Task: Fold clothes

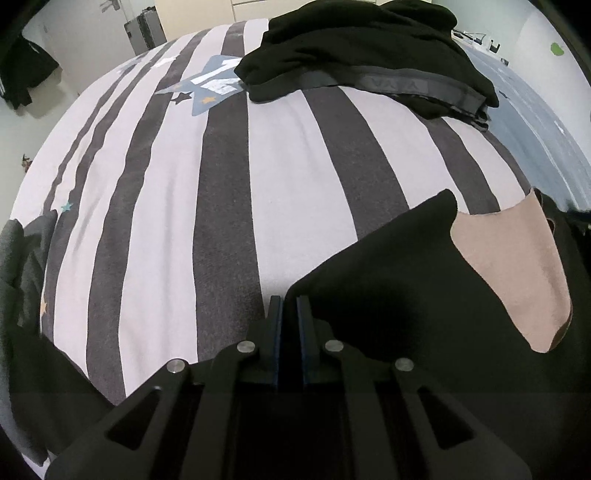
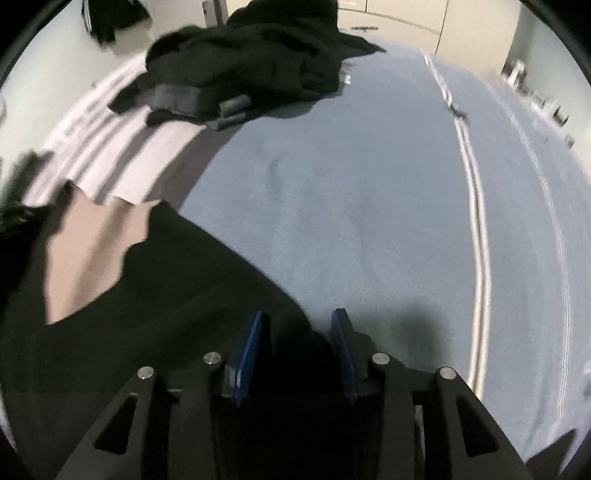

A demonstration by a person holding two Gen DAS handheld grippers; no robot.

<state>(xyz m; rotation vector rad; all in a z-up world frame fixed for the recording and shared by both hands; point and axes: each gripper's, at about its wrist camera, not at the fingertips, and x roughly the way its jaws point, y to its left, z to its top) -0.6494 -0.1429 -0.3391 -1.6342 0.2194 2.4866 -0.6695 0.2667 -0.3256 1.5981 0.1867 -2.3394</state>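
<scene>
A black garment (image 1: 388, 277) with a tan inner patch (image 1: 513, 266) lies spread on the bed at the lower right of the left wrist view. My left gripper (image 1: 290, 306) is shut on this garment's left edge, with dark cloth pinched between the blue pads. The right wrist view shows the same black garment (image 2: 166, 288) and its tan patch (image 2: 88, 251) at the lower left. My right gripper (image 2: 299, 325) stands open over the garment's right edge. Cloth lies between its blue pads, which stay apart from it.
A heap of black clothes (image 1: 354, 55) (image 2: 251, 62) sits at the far side of the bed. The striped bed cover (image 1: 166, 203) fills the left, a blue blanket (image 2: 351, 203) the right. A grey garment (image 1: 22, 266) lies at the left edge. A suitcase (image 1: 144, 31) stands beyond.
</scene>
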